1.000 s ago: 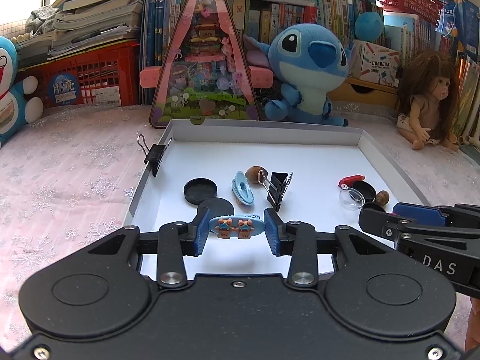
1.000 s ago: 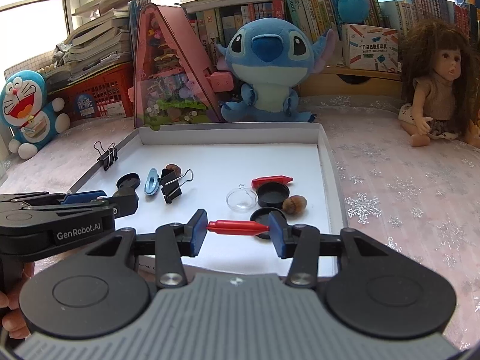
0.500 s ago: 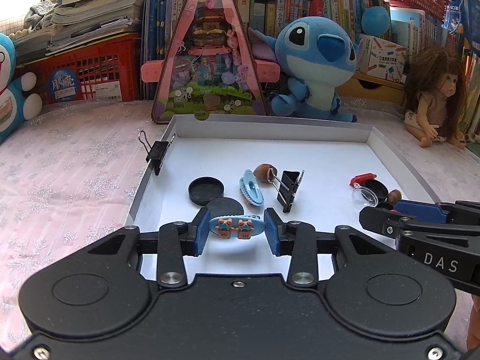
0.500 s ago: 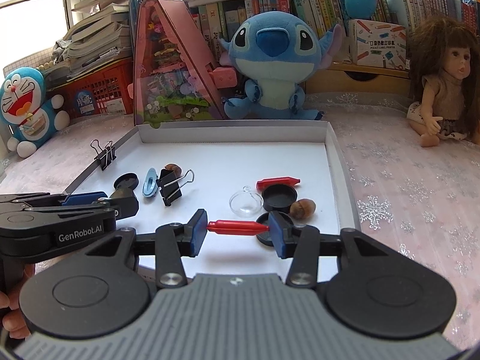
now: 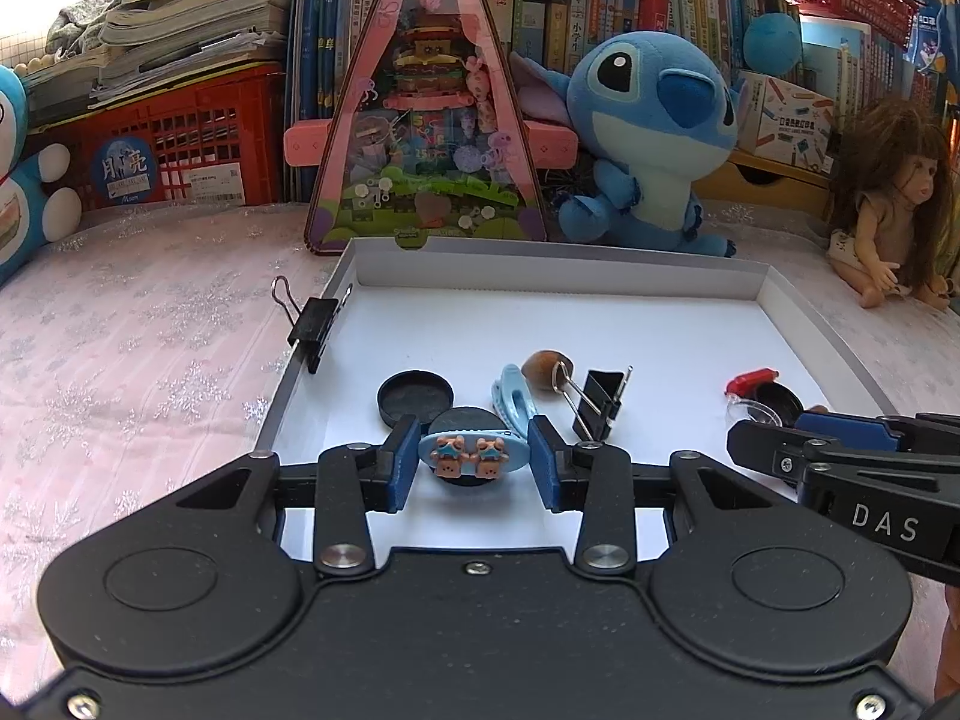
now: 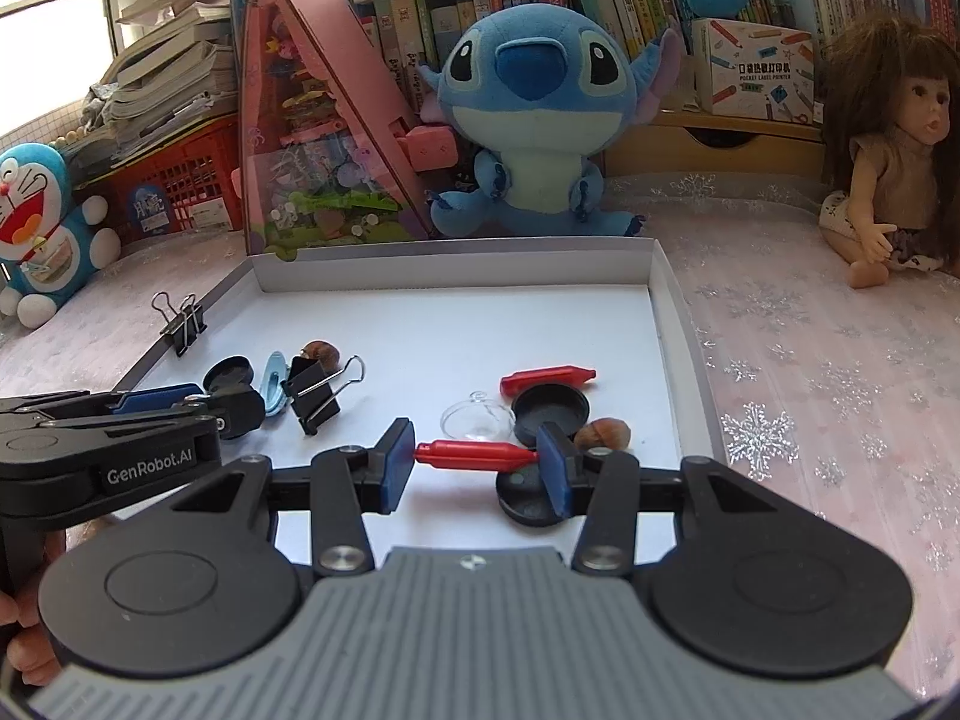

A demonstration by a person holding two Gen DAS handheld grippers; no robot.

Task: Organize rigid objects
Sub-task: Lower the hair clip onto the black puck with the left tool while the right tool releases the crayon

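My left gripper is shut on a blue hair clip with two small bears, held crosswise over the near left part of the white tray. In the right wrist view my right gripper is shut on a red peg, held level above a black lid in the tray. Loose in the tray lie a second red peg, a clear dome, black lids, a light blue clip, two nuts and a binder clip.
Another binder clip is clamped on the tray's left rim. Behind the tray stand a pink triangular toy box and a blue plush; a doll sits at the right. A pink snowflake cloth covers the table.
Both grippers have moved a little forward over the tray, each still holding its object; the things in the tray sit closer to the fingers now.
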